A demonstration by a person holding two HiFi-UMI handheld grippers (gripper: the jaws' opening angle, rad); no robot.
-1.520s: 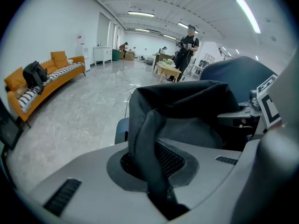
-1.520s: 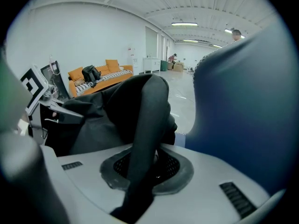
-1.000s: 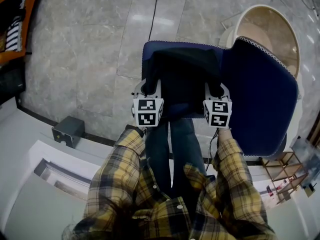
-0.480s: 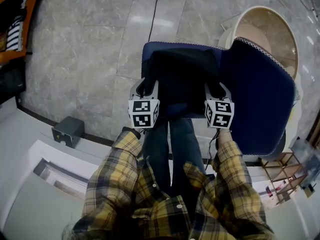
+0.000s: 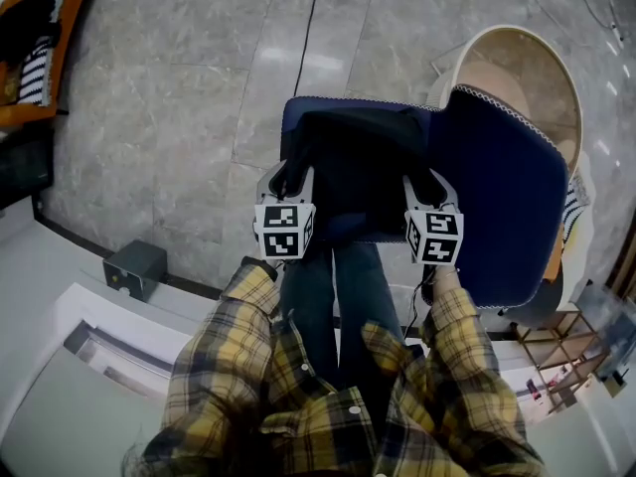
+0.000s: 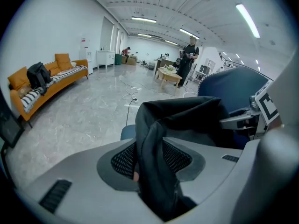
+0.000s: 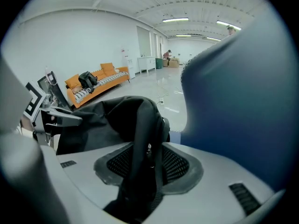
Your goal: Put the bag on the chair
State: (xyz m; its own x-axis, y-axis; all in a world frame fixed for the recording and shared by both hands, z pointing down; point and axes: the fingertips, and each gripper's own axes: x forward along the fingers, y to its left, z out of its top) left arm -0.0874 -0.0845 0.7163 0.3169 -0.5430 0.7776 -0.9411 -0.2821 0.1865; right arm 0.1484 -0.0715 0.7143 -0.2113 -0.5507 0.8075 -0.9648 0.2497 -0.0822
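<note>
The black fabric bag (image 5: 363, 162) sits on the seat of the blue padded chair (image 5: 502, 197). The left tool (image 5: 288, 179) and right tool (image 5: 422, 182) have just been opening. Each now stands wide, with a fold of the bag hanging loose between its jaws.

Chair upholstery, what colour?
The chair is dark blue, clearest in the head view.

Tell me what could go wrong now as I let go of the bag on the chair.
1. The jaws of the left gripper and right gripper have just been opening, but folds of the bag stand between them; pulling back could snag the fabric and drag it along.
2. The bag lies toward the front of the chair seat, next to both grippers, so a tug may slide it off onto the floor.
</note>
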